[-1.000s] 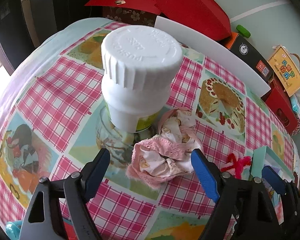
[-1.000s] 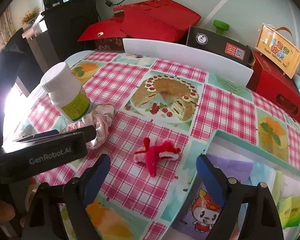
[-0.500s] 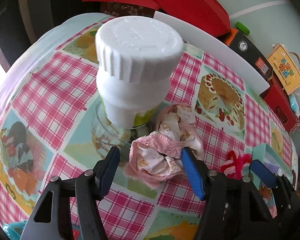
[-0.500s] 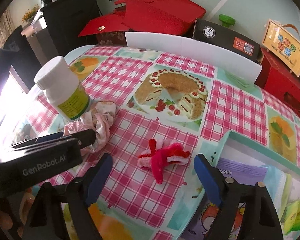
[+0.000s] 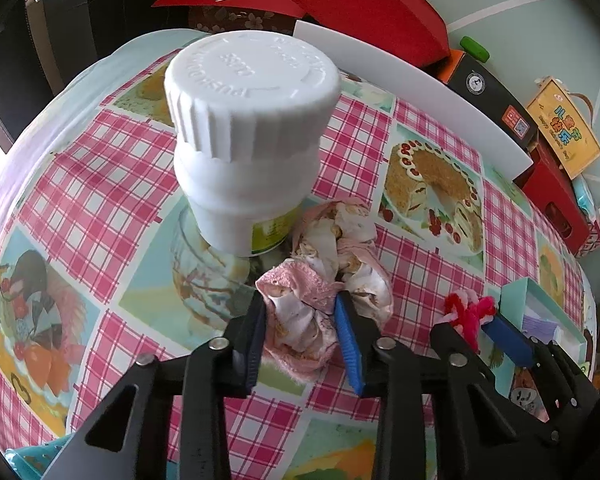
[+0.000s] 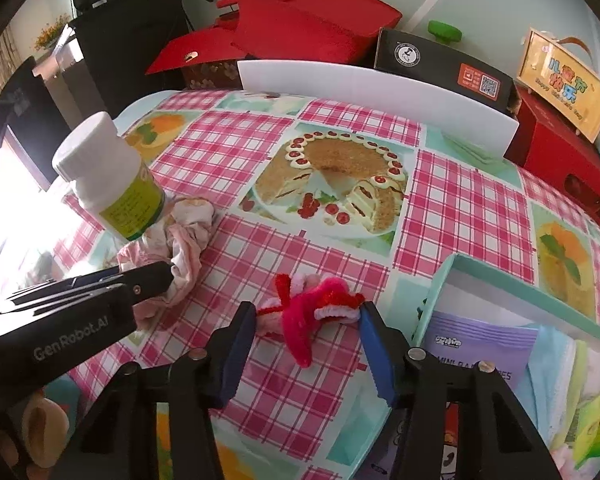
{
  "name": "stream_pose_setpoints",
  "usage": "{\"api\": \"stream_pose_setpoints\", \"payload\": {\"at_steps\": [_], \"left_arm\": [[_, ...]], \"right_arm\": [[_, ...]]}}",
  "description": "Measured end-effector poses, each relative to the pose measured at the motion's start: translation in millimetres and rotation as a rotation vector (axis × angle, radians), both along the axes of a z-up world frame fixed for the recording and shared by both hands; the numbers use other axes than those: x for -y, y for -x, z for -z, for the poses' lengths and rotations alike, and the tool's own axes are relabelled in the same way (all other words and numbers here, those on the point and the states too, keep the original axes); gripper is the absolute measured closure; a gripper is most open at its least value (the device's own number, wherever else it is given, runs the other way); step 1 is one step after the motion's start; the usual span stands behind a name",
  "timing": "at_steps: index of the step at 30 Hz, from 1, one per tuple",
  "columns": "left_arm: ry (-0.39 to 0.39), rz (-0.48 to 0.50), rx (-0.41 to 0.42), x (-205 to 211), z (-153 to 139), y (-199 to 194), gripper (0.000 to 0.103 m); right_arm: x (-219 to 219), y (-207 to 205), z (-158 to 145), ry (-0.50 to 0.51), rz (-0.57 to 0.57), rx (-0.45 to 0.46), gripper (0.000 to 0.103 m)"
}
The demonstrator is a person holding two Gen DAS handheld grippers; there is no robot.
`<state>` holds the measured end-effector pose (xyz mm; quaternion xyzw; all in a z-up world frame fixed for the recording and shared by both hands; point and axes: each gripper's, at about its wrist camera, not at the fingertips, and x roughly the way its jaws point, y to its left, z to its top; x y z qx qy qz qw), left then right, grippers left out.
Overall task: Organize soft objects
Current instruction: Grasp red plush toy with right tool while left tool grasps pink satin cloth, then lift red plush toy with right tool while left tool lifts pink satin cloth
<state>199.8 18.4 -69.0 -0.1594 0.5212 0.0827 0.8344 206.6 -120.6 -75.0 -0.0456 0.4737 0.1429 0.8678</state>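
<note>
A crumpled pink and white cloth scrunchie (image 5: 324, 280) lies on the checked tablecloth next to a white pill bottle (image 5: 252, 132). My left gripper (image 5: 302, 340) is shut on the scrunchie's near end. The scrunchie also shows in the right wrist view (image 6: 180, 240). A red and pink fuzzy hair tie (image 6: 312, 312) lies on the cloth. My right gripper (image 6: 306, 344) has its jaws around the hair tie, the right pad touching it, the left pad a little apart from it.
A teal tray (image 6: 496, 280) with packets and cloths sits at the right. A white board (image 6: 372, 84) stands at the table's far edge, with red and black boxes (image 6: 308, 28) behind it.
Both grippers have moved forward and down. The left jaws have closed onto the scrunchie. The right jaws have narrowed around the hair tie.
</note>
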Motion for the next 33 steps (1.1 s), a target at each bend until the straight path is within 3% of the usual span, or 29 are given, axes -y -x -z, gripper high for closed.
{"api": "stream_pose_setpoints", "payload": {"at_steps": [7, 33], "left_arm": [[0.013, 0.007, 0.000, -1, 1, -1, 0.083], [0.028, 0.037, 0.057, -5, -20, 8, 0.092]], "right_arm": [[-1, 0, 1, -0.014, -0.008, -0.003, 0.051], [6, 19, -10, -0.102, 0.030, 0.002, 0.051]]}}
